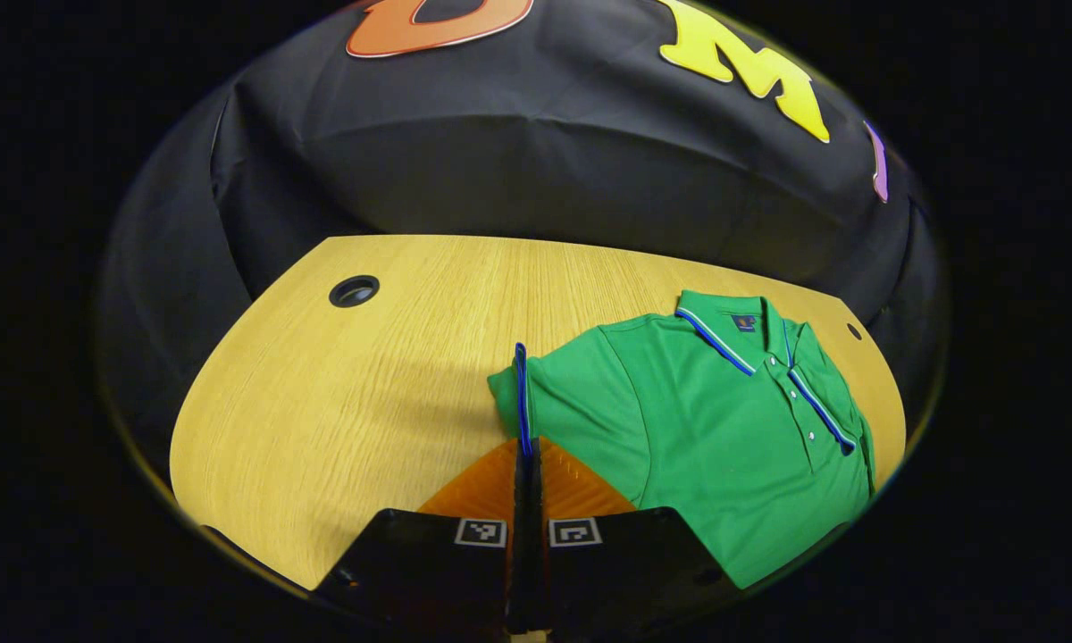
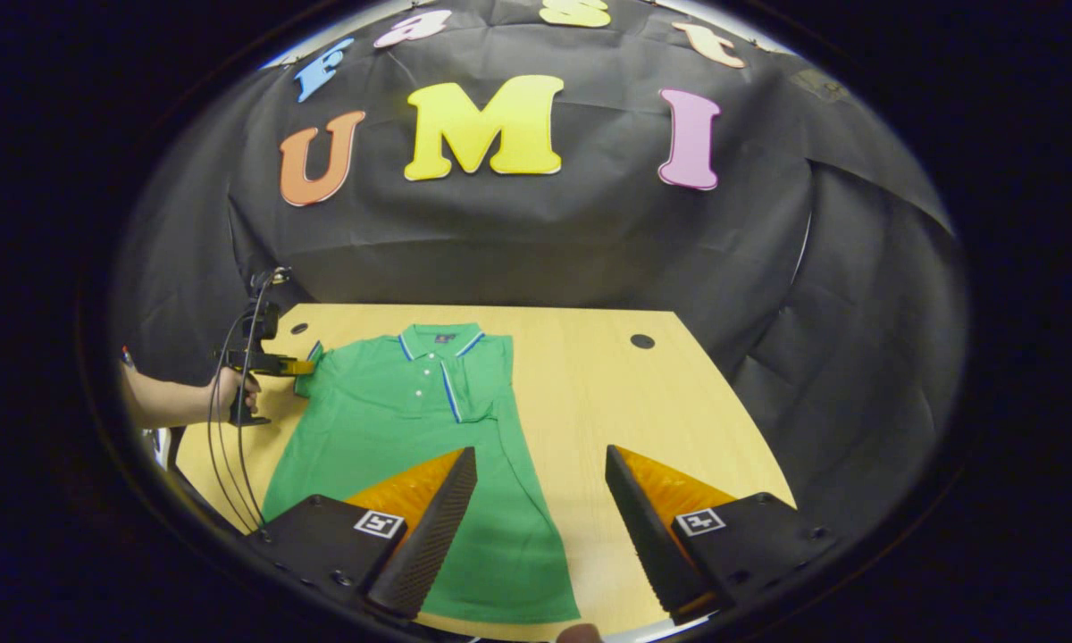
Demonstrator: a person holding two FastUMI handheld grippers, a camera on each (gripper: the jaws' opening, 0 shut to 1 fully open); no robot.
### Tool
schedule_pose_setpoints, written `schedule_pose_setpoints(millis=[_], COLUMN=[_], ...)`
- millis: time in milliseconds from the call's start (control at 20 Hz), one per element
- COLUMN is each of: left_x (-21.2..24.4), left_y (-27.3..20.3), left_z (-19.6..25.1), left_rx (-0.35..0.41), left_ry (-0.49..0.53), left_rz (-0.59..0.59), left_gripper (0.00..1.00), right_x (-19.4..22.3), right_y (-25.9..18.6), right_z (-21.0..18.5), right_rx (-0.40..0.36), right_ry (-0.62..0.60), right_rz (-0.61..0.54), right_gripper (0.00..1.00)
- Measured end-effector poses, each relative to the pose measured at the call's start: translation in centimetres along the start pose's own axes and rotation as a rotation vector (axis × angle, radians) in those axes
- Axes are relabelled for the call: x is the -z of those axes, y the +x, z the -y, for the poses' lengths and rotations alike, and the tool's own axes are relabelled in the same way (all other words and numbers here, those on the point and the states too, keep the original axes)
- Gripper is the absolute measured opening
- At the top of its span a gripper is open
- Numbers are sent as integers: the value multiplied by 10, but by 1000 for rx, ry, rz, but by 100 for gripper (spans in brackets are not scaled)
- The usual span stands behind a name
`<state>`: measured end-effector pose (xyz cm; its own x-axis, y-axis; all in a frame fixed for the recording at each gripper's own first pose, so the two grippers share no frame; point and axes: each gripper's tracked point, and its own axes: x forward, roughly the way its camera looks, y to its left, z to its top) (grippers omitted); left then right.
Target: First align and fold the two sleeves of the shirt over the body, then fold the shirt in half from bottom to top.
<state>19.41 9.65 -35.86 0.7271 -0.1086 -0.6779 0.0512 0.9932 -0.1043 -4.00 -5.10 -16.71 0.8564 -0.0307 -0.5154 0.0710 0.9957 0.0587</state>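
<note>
Green shirt [image 2: 393, 429], one, on table [image 1: 322, 393] — left gripper [image 1: 527, 446] jaws pinch its sleeve [image 1: 520, 393]; right gripper [image 2: 540, 487] jaws gape.

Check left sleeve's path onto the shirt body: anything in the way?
Nothing visible. The left gripper is shut on the left sleeve cuff; the shirt body beside it lies bare on the table. The right gripper hovers open, apart.

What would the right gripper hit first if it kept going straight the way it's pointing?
Probably the bare table, just beside the green shirt. The open right gripper frames mostly wood, though depth is hard to judge.
</note>
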Motion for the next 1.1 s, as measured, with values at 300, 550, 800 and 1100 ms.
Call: schedule_pose_setpoints(millis=[300, 550, 800, 1100], left_x=[-34, -61, -67, -19], left_y=[-30, -45, -48, -37], left_z=[23, 67, 135, 191], left_rx=[38, 47, 97, 188], left_ry=[-67, 67, 158, 236], left_rz=[52, 90, 116, 30], left_gripper=[3, 4, 4, 20], right_x=[-1, 1, -4, 12], right_y=[-2, -17, -34, -52], right_z=[14, 30, 51, 74], right_rx=[44, 62, 103, 138], right_ry=[43, 49, 85, 124], right_rz=[6, 27, 64, 54], right_gripper=[92, 92, 92, 94])
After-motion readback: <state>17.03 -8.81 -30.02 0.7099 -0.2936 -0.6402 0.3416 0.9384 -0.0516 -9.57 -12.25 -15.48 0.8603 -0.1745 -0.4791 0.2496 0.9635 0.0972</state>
